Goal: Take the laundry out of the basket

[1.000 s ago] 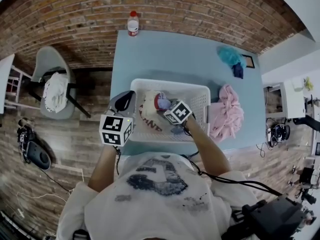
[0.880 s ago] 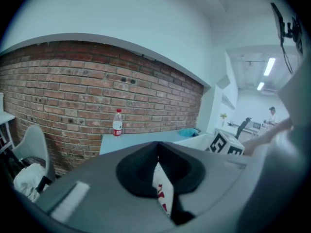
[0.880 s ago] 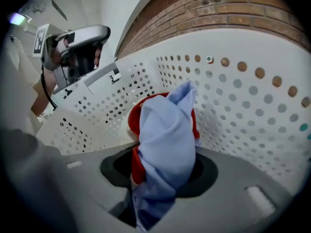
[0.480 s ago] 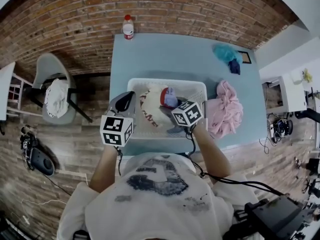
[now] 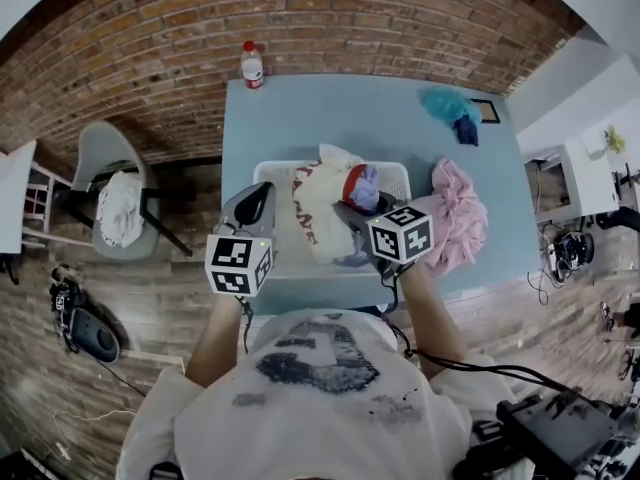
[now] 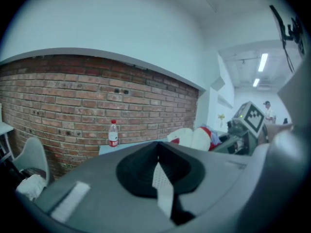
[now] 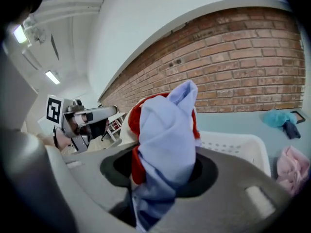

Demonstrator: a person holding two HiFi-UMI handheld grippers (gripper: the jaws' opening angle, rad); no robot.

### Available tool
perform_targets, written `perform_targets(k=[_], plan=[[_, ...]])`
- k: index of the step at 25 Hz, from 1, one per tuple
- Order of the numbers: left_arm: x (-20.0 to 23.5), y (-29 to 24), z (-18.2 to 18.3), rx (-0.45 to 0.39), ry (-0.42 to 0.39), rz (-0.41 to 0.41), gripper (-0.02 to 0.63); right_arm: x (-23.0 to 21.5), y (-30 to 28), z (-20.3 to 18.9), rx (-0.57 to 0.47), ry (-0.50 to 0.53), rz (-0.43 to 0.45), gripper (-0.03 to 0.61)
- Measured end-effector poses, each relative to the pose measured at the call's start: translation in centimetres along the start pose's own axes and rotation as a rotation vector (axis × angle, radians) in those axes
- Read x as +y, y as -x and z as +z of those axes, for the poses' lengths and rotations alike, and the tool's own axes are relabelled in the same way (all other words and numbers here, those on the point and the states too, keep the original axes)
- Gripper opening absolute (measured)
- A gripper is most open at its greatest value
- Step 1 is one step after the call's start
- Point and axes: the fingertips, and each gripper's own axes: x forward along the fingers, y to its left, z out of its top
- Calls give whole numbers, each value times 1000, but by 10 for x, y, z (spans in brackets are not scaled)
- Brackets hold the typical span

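right gripper [image 7: 160, 188] grips garment [image 7: 167, 130]; over basket [image 5: 270, 183]; left gripper [image 6: 160, 188] closed

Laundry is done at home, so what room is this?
Probably a workshop or lab, not a home: bare brick wall, laundry basket on a blue table, black equipment on the wood floor.

we cannot see the bottom of the basket [image 5: 398, 174], because the bunched clothes [image 5: 322, 208] cover it. the clothes also hide the fingertips of the right gripper [image 7: 161, 176]. the label on the bottle [image 5: 251, 65] is too small to read.
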Motion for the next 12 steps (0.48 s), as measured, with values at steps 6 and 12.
perform_targets(k=[6,12], plan=[[-14,-4,36,-61,-52,-15,-9,4,35,47,-145,14,-90,196],[-18,-6,56,-90,-74,-4,-9,5,66,81,-283,23,-157,196]])
